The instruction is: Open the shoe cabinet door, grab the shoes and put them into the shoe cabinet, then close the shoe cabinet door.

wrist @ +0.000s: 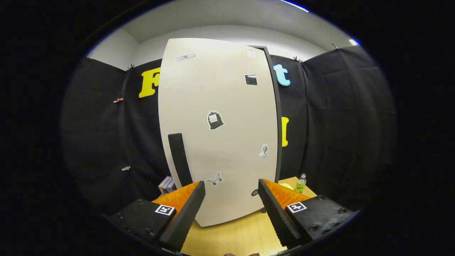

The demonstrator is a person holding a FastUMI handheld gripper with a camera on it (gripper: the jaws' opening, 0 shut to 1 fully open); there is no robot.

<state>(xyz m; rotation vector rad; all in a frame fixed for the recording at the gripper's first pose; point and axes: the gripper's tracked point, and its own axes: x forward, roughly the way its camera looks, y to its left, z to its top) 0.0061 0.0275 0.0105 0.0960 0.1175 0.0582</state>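
- Landmark: the shoe cabinet door (pixel 220 128), a tall pale panel standing upright on the wooden table (pixel 234 236), straight ahead of the gripper (pixel 231 199).
- The door looks closed, or very nearly so: its face is flat toward the camera, and a thin dark edge of the cabinet frame (pixel 275 117) shows along its right side. I cannot tell whether a narrow gap remains there.
- A dark vertical handle (pixel 180 160) sits low on the door, near its left edge.
- Claw state: released. The two fingers are spread wide apart with nothing between them, and they hang short of the door's lower part without touching it.
- Shoes: cabinet interior hidden behind the door, so their place cannot be told.
- Beside the door: a green bottle (pixel 300 183) at its right foot, a few books (pixel 167 185) at its left foot.
- Progress, as a judgement: a shut door with free fingers fits either stage, shoes yet to go in, or shoes inside and door closed again. The scene does not settle which.
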